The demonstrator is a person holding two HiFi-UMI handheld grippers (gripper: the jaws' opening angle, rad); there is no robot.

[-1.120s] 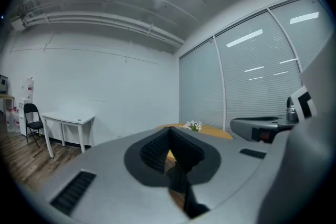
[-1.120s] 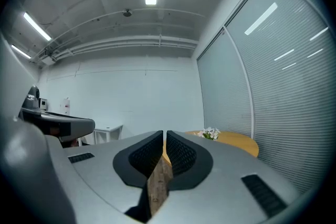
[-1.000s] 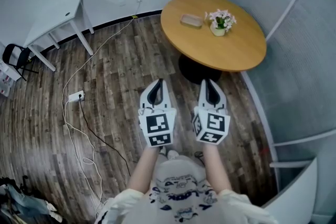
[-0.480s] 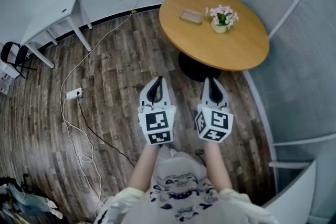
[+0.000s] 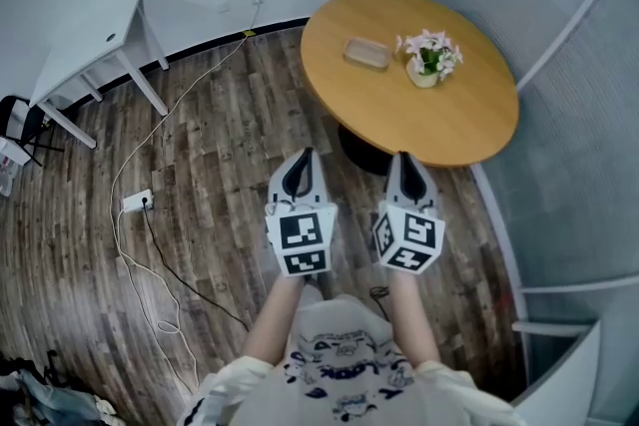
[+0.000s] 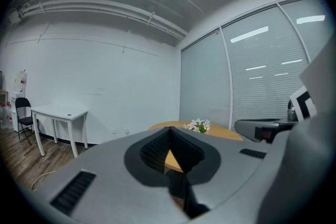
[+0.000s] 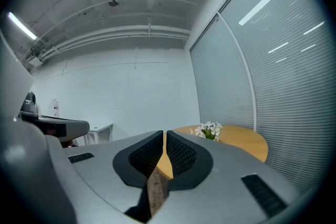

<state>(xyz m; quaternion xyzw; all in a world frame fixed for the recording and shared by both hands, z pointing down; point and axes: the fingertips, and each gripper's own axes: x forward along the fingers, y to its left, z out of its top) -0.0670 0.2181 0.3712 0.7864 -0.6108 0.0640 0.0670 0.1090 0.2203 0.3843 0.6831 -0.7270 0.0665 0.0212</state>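
Note:
A person holds both grippers side by side at waist height over the wood floor, jaws pointing at a round wooden table (image 5: pixel 454 120). My left gripper (image 5: pixel 303 158) is shut with nothing between its jaws, and it stays short of the table's near edge. Beside it my right gripper (image 5: pixel 404 161) is also shut and empty, its tip at the table's near rim. On the table stand a small pot of pale flowers (image 5: pixel 427 60) and a flat tan tray (image 5: pixel 366 53). The left gripper view shows the closed jaws (image 6: pixel 169 131) with the flowers (image 6: pixel 198 125) beyond; the right gripper view shows its jaws (image 7: pixel 164 135) and flowers (image 7: pixel 209 130).
A white desk (image 5: pixel 85 50) stands against the left wall, with a black chair (image 6: pixel 22 113) past it. A white cable and power strip (image 5: pixel 137 201) lie on the floor at left. A glass partition with blinds (image 5: pixel 589 65) curves round the right side.
The person has stepped closer to the round table, which now sits nearer and larger in the views. Both grippers keep their shut pose side by side.

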